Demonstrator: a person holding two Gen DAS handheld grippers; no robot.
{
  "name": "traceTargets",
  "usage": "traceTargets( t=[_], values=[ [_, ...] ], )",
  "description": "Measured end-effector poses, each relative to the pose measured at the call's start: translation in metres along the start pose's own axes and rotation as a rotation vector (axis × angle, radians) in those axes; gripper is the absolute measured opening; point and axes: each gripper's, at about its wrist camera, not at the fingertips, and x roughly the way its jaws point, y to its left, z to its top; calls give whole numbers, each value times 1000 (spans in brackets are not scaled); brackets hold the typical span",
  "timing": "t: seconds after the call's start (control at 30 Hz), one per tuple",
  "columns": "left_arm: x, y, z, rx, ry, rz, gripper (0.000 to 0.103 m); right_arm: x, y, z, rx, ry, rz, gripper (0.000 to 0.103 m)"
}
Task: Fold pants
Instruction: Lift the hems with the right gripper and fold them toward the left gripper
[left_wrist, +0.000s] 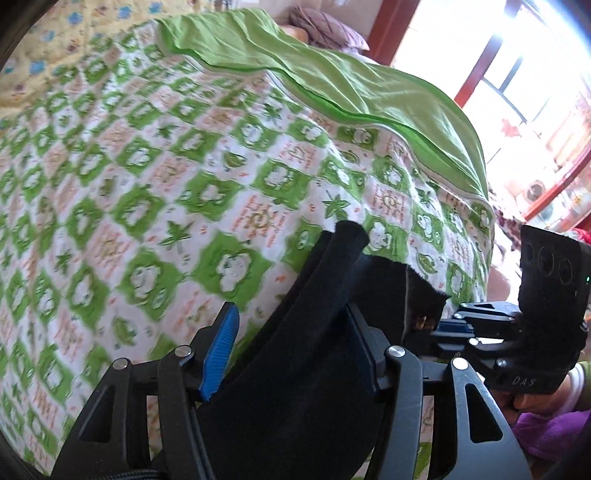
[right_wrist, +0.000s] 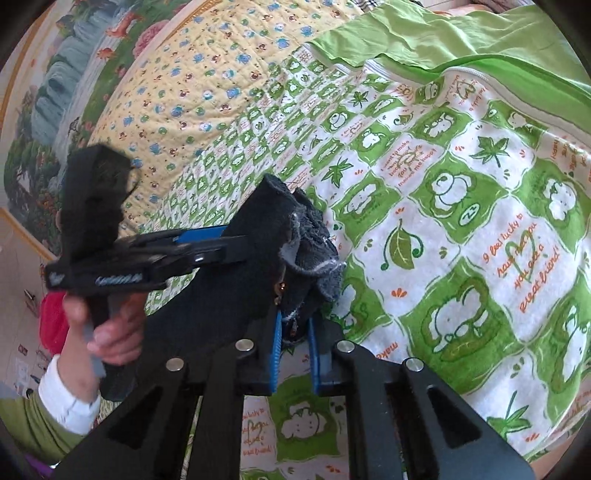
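Nearest to the left wrist camera is the left gripper (left_wrist: 291, 347), and its two fingers stand wide apart with a thick fold of the black pants (left_wrist: 295, 369) lying between them. The cloth touches the right finger, while the blue pad (left_wrist: 219, 352) of the other finger is beside it; I cannot tell if the cloth is truly pinched there.

Largest in both views is the bed cover (right_wrist: 461, 229), white with green squares, frogs and leaves, and it fills the space under the pants. At its far edge lies a plain green sheet (left_wrist: 332, 85), and beyond that a yellow quilt (right_wrist: 192, 85) with small blue figures.

The pants hang in the air above the cover, stretched between the two tools. In the right wrist view, the right gripper (right_wrist: 297, 352) is closed on a bunched end of the pants (right_wrist: 303, 258), where a frayed grey hem shows. The left gripper appears there from the side, held by the person's left hand (right_wrist: 107, 332) with a white cuff.

A painted landscape (right_wrist: 48, 110) is on the wall behind the quilt.
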Motion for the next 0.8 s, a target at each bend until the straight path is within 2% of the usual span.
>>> traceTargets(
  t=[0.03,0.2,0.33,0.37,0.6,0.8],
  values=[
    [7,-1,4,5,20,-20,52,-1,-1,0,1,-1,8,14],
    [22,0,18,4,55,-88,47,-2,-5,-3,4,-1,33,13],
    [24,-1,22,1,58,-156,16,-1,-4,-2,2,-7,35,13],
    [22,-3,22,9,49,-150,14,-1,-4,-2,0,-6,34,13],
    [-11,-5,14,13,-41,-142,11,-7,5,1,-11,-21,62,13],
    [-68,4,-1,-12,-165,-141,11,-17,41,15,-86,-46,191,13]
  ],
)
